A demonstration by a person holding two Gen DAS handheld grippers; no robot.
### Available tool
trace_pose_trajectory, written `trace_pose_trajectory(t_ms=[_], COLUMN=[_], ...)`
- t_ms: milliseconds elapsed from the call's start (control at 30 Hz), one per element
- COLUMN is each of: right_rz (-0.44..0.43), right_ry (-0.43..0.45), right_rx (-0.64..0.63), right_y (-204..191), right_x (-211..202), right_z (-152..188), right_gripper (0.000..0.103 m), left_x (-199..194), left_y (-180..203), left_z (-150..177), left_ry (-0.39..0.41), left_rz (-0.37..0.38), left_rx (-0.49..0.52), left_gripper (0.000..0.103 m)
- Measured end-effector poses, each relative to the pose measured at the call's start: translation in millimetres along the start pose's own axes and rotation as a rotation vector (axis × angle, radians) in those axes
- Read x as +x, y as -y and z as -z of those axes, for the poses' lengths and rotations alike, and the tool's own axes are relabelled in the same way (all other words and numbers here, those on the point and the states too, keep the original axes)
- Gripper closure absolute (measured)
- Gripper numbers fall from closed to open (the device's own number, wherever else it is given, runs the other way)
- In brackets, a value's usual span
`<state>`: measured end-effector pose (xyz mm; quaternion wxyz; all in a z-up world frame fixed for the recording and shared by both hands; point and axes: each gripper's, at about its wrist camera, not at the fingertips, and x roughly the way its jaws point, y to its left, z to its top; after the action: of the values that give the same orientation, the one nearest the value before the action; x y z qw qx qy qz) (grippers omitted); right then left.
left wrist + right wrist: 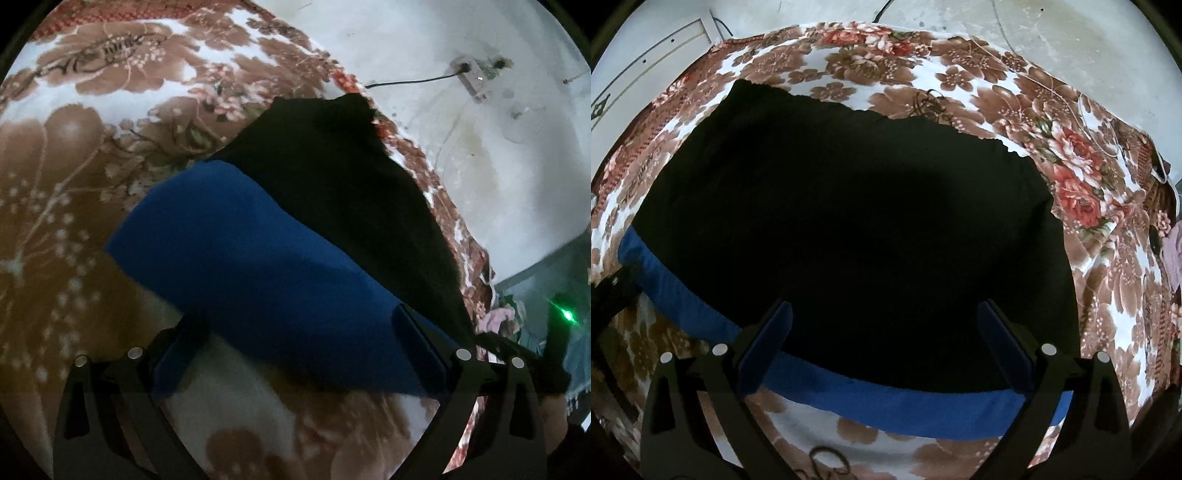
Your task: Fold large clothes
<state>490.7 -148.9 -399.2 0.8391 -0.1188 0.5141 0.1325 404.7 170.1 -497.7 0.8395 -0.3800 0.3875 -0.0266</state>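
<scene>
Left gripper (pixel 301 343) fingers spread wide, gripping nothing, poised over blue fabric. Right gripper (pixel 884 332) likewise wide apart and empty. Black garment (pixel 849 229) lies flat on blue cloth (pixel 916 413), both spread across floral blanket (pixel 997 96); pale floor (pixel 498 155) beyond.

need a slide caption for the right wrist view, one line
Right claw open above a black garment with a blue band, spread on a floral blanket.
</scene>
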Motion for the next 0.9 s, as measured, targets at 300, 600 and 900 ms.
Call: trace_pose_trajectory(t_ms=[300, 600, 900], right_rz=[-0.002, 0.07, 0.07], right_ry=[-0.028, -0.033, -0.062], right_rx=[0.058, 0.092, 0.13], right_y=[-2.4, -2.1, -2.2], right_x=[9.4, 19.4, 33.6], right_z=[-0.5, -8.4, -13.1], right_gripper=[0.005, 0.005, 0.005], left_x=[-2.6, 29.6, 48.8], left_y=[37.4, 29.3, 34.9], left_z=[-23.8, -7.4, -8.5], left_ry=[0.054, 0.064, 0.051], left_rz=[0.096, 0.052, 0.067], left_rx=[0.049, 0.004, -0.05], left_gripper=[0.006, 0.005, 0.009])
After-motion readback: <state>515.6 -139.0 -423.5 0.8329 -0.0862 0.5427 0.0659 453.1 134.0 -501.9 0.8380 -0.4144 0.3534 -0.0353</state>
